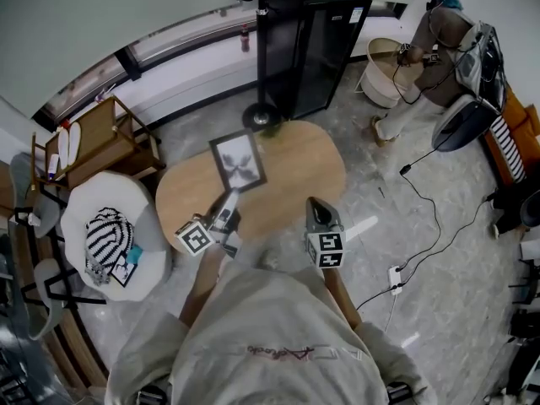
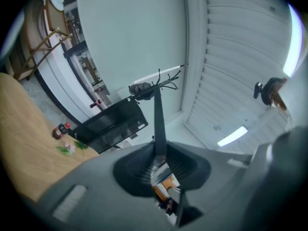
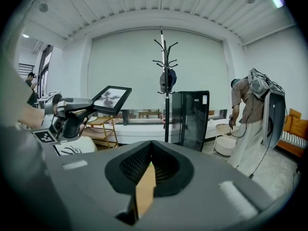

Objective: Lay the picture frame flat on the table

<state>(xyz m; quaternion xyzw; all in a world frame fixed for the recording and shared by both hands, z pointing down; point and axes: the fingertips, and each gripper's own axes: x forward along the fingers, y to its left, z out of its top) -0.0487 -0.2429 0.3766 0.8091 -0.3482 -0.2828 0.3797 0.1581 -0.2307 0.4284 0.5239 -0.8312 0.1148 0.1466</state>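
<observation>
Black picture frame (image 1: 238,160) clamped edge-on by left gripper (image 1: 229,195); closed right gripper (image 1: 315,205) sees print (image 3: 110,96).

Head view steeply down onto table (image 1: 304,167), gripper views sharing black cabinet (image 3: 190,119)

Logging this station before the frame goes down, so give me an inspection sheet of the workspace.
Surface: oval wooden table.
Job's things: picture frame held tilted above the table, not yet flat.
Clutter: small green item at the table's far edge.
Grippers: left gripper shut on the frame's edge; right gripper shut, empty.
Cables: black cable across the floor.
Surroundings: black cabinet, another person.
</observation>
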